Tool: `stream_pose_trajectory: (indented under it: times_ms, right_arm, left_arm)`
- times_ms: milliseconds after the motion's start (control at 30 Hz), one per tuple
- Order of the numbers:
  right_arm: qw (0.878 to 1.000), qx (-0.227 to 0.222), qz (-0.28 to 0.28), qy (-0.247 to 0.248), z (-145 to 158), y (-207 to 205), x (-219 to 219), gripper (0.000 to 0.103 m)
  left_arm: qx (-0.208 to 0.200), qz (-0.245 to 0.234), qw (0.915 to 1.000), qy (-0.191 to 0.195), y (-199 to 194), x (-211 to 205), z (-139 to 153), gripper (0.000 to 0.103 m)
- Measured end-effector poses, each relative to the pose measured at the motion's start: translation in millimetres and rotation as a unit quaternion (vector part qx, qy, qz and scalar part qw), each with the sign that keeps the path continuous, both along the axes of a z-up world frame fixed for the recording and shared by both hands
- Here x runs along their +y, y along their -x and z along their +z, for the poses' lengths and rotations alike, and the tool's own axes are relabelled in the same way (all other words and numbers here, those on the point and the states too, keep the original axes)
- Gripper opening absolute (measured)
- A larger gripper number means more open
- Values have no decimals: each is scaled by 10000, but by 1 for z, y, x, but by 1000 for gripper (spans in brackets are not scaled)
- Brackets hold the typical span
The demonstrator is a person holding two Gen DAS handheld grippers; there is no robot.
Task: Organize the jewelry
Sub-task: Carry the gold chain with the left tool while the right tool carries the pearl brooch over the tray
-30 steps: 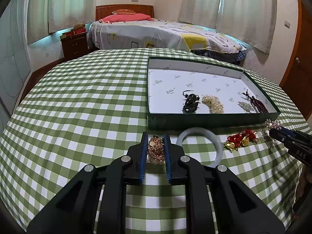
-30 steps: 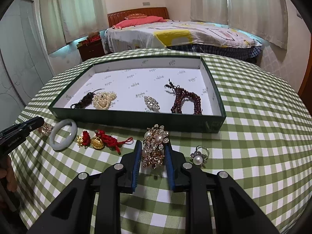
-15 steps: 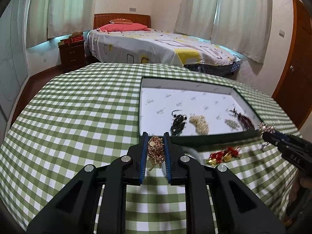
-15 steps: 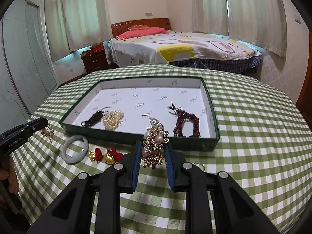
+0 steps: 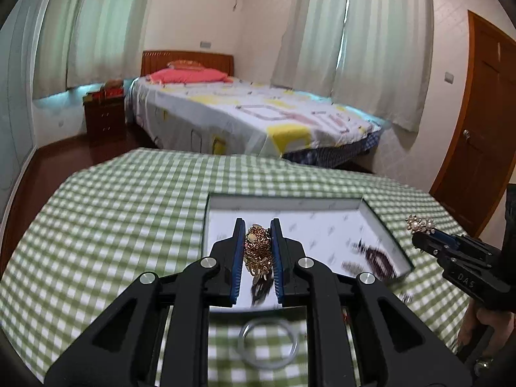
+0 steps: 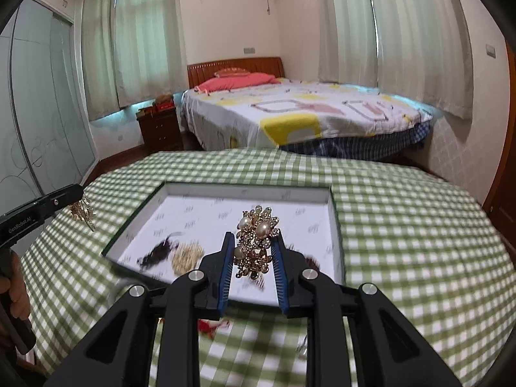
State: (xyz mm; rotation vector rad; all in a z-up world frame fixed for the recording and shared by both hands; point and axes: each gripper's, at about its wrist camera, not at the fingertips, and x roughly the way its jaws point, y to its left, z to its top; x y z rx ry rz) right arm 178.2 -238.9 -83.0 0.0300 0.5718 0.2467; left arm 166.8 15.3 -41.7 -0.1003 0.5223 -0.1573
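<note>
Both grippers raised since earlier, left gripper [image 5: 257, 251] clamps gold chain [image 5: 258, 253], right gripper [image 6: 253, 251] clamps pearl brooch [image 6: 254, 242], tray [image 6: 335, 225] contents blurred.

Both grippers have risen off the checked tablecloth [image 5: 106, 219] since a second ago. The left gripper [image 5: 257, 251], which sat low with its gold chain piece [image 5: 258, 251] just above the cloth beside the pale bangle [image 5: 268, 343], now carries that piece up over the near edge of the green box [image 5: 387, 229]; the bangle lies below and behind its fingertips. The right gripper [image 6: 253, 251] has likewise lifted the pearl brooch [image 6: 255, 240] from the cloth in front of the box to above the box's white floor, and the red knotted charm [image 6: 213, 324] now shows beneath its fingers.
</note>
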Motion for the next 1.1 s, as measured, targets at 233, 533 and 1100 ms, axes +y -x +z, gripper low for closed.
stream_pose_trajectory:
  times_ms: [233, 533, 1100]
  right_arm:
    - [9997, -237, -67, 18, 16, -38, -9, 24]
    - [9998, 60, -55, 180, -12, -87, -14, 24]
    - [9906, 1320, 29, 349, -75, -129, -20, 24]
  left_arm:
    - [-222, -105, 9997, 59, -42, -14, 17, 16]
    - [357, -132, 9993, -18, -111, -28, -25, 16]
    - [1727, -108, 9848, -157, -155, -28, -107, 16]
